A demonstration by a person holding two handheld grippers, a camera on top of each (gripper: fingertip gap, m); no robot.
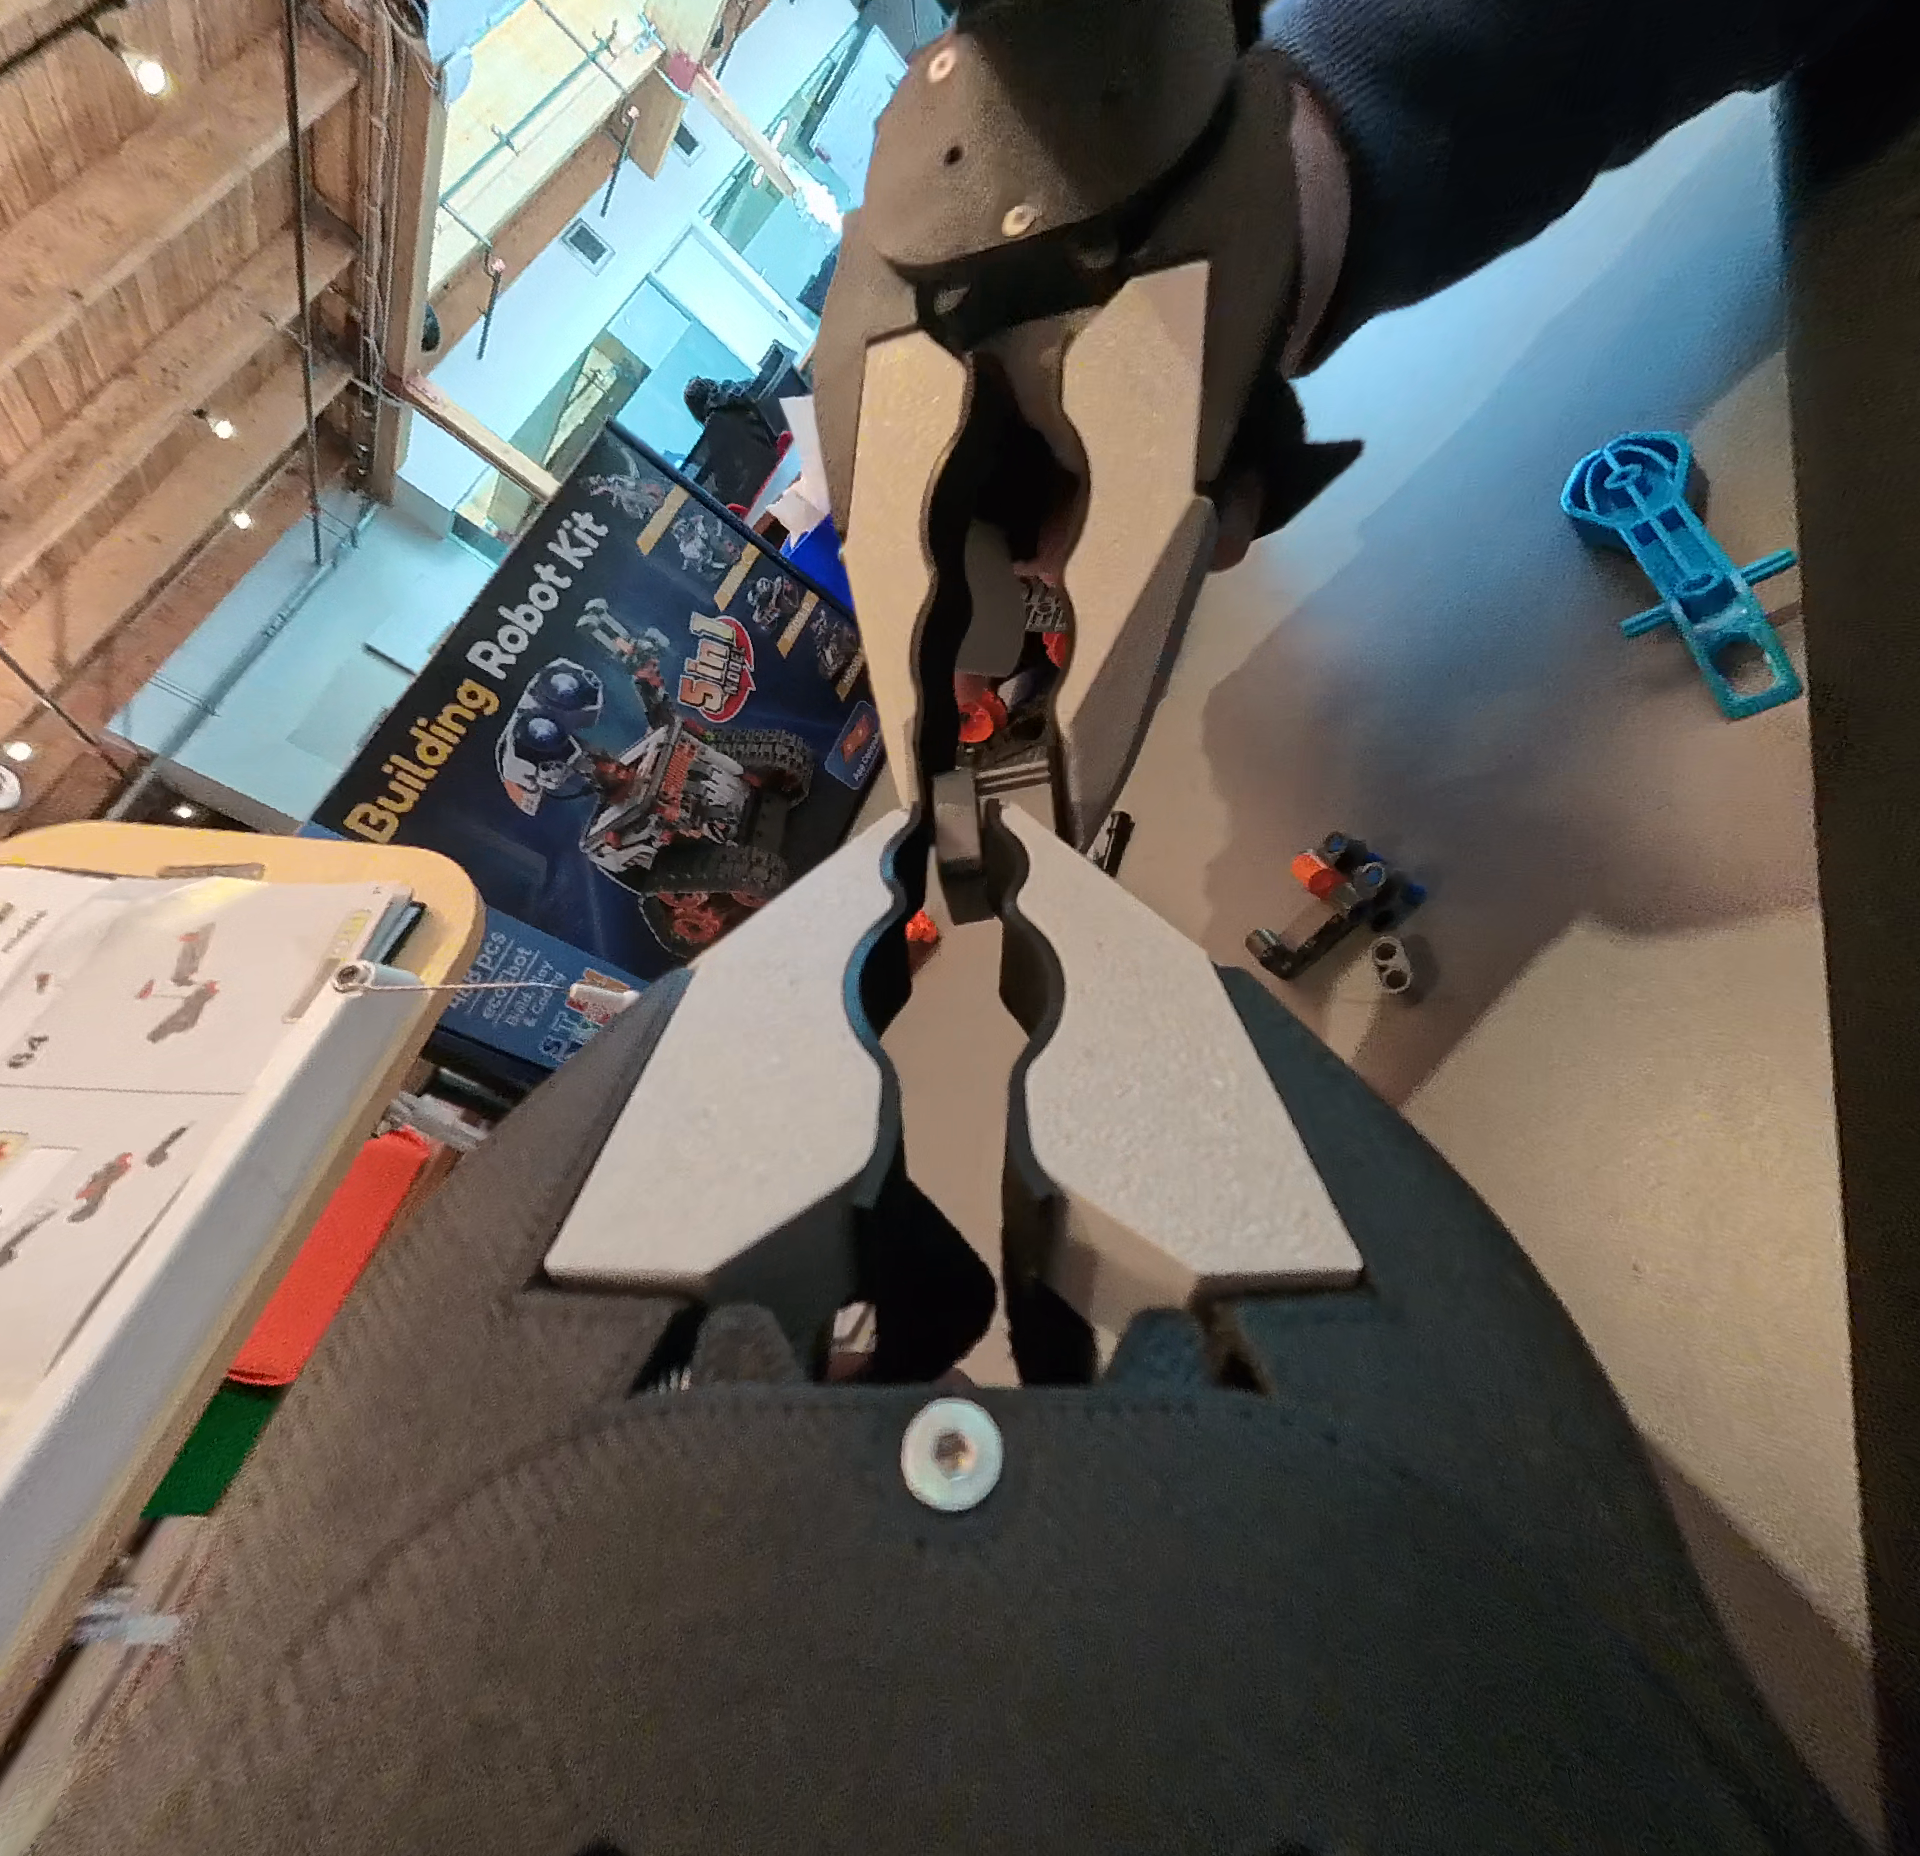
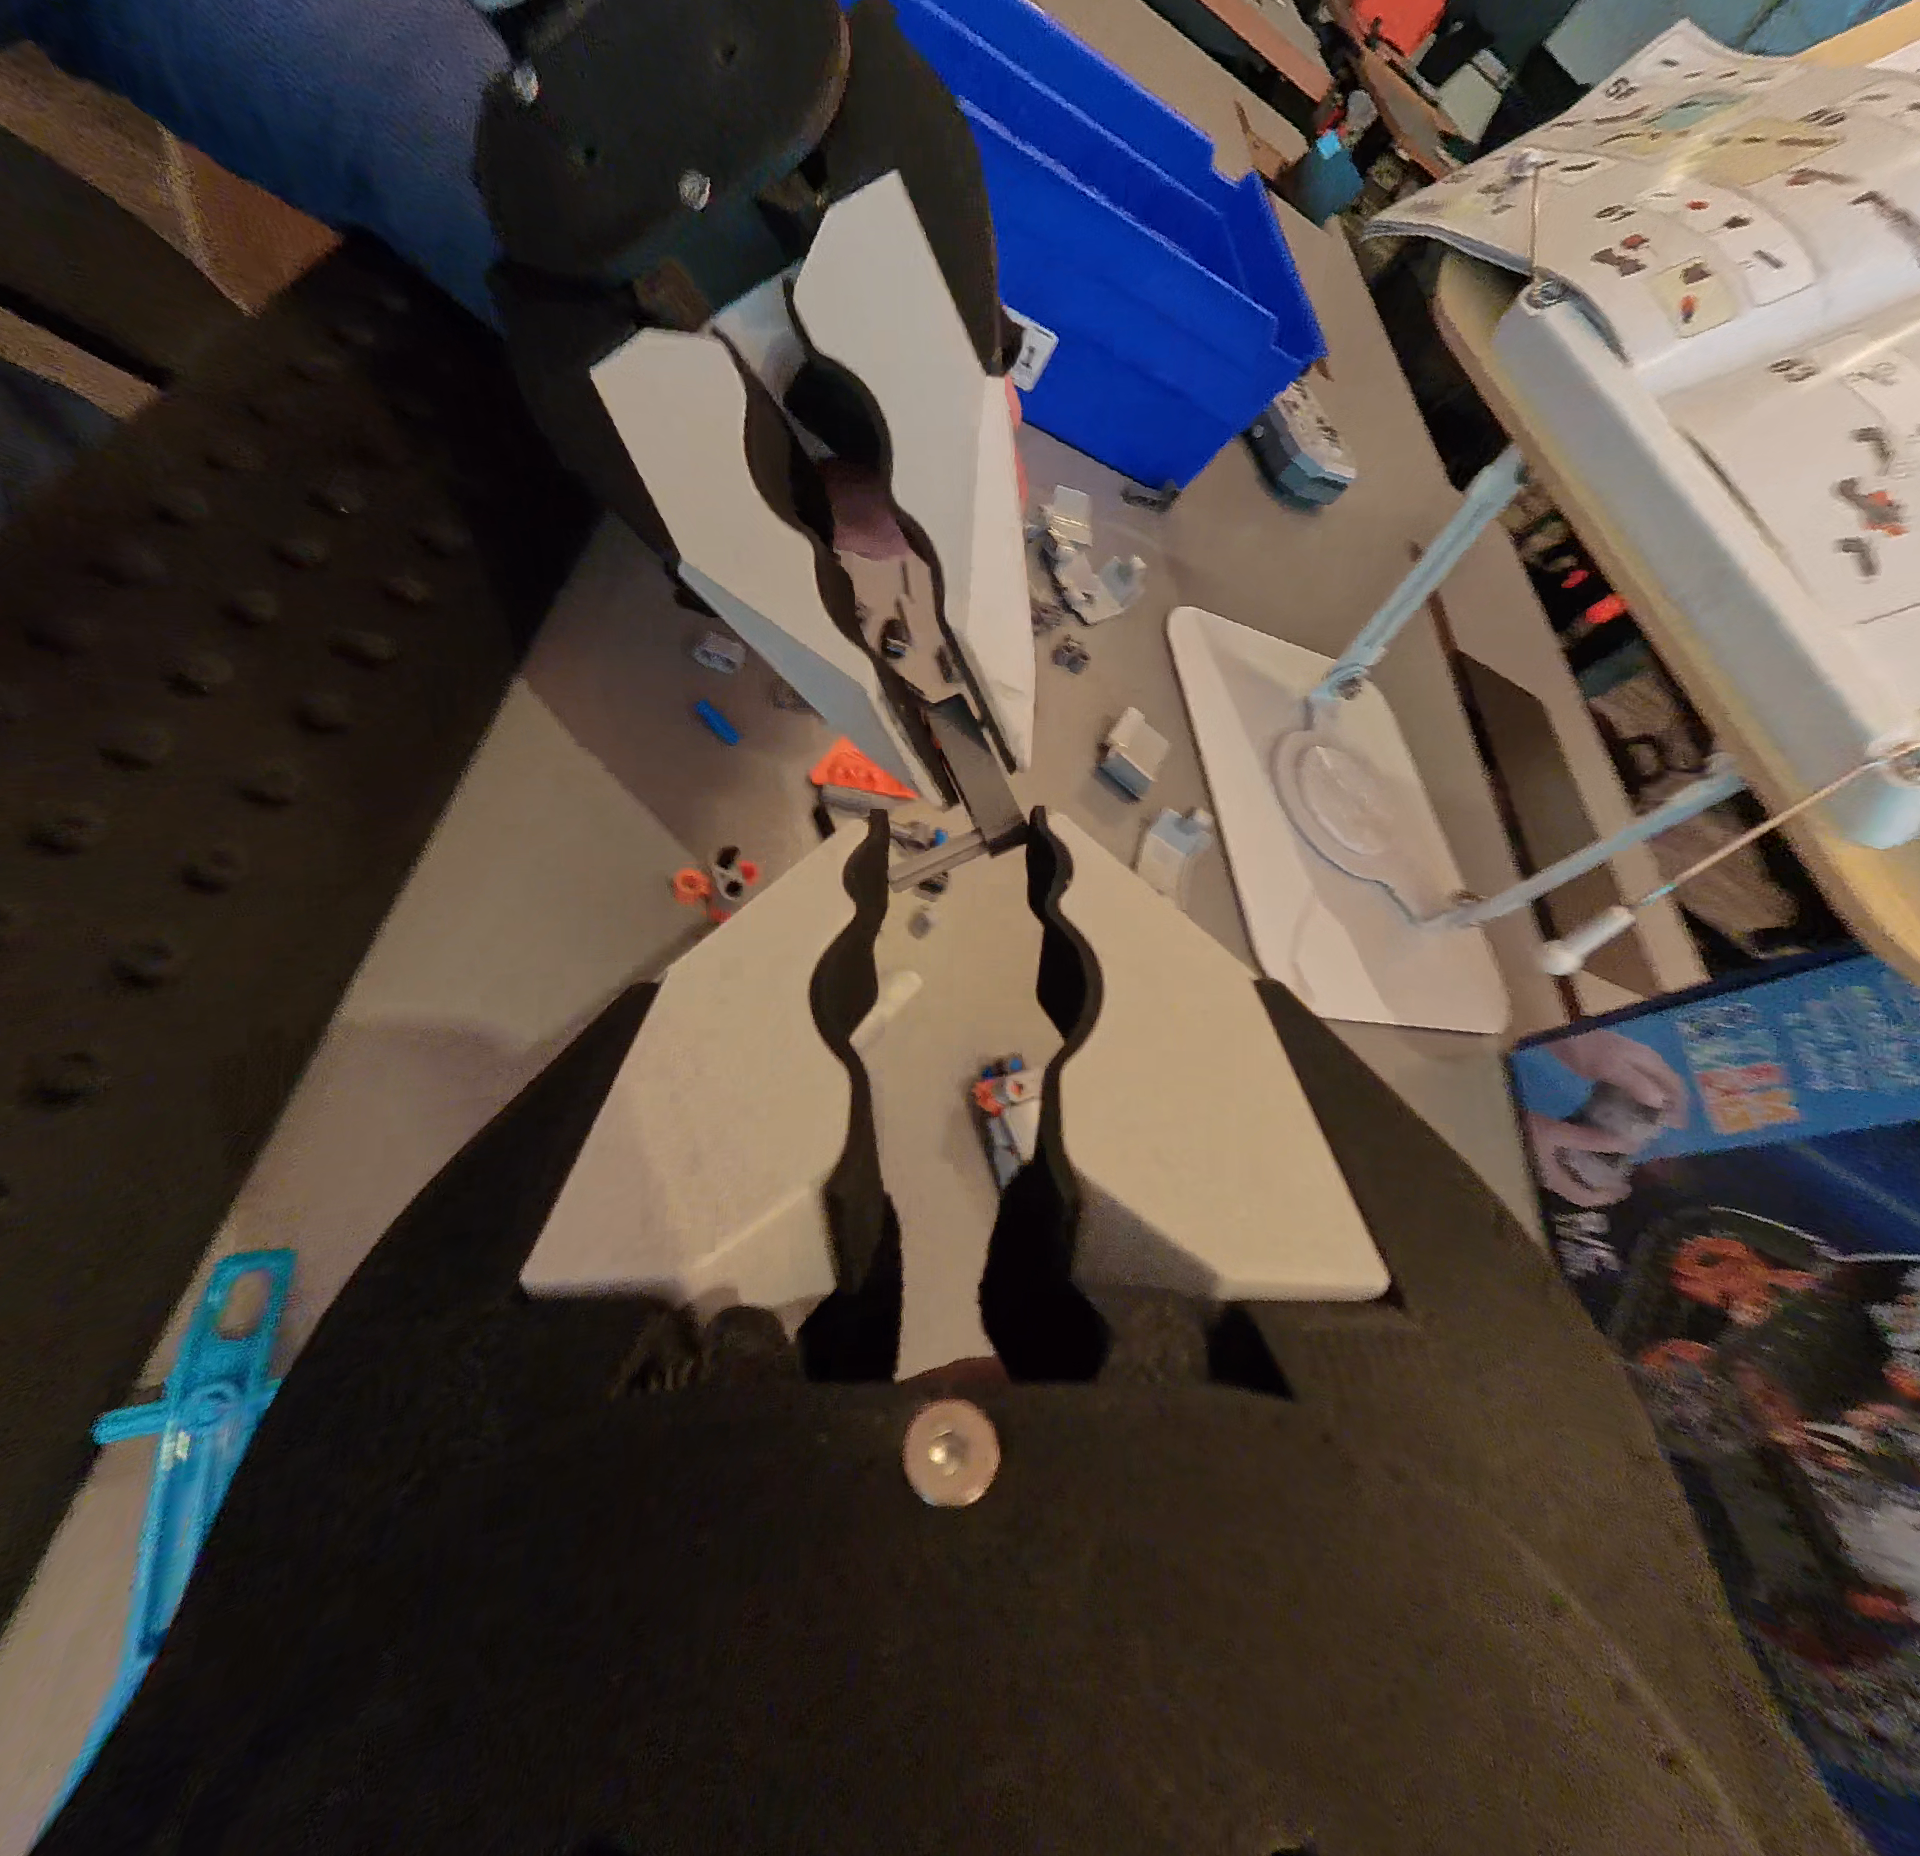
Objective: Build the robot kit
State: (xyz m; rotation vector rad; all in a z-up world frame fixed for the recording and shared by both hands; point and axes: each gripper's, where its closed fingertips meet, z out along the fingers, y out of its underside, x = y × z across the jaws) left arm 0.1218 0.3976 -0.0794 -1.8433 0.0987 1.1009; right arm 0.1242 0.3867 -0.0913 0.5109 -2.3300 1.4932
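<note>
The left gripper is clamped tip-deep on a black beam. The right gripper, opposite at 12 o'clock, pinches a grey beam that meets it. Both holds are shallow, so keeping square matters. Counted: two grippers, two beams, one blue tool at 2 o'clock, one box.

Both tongs tip to tip over table, bin behind

Black beam between both tongs
</note>
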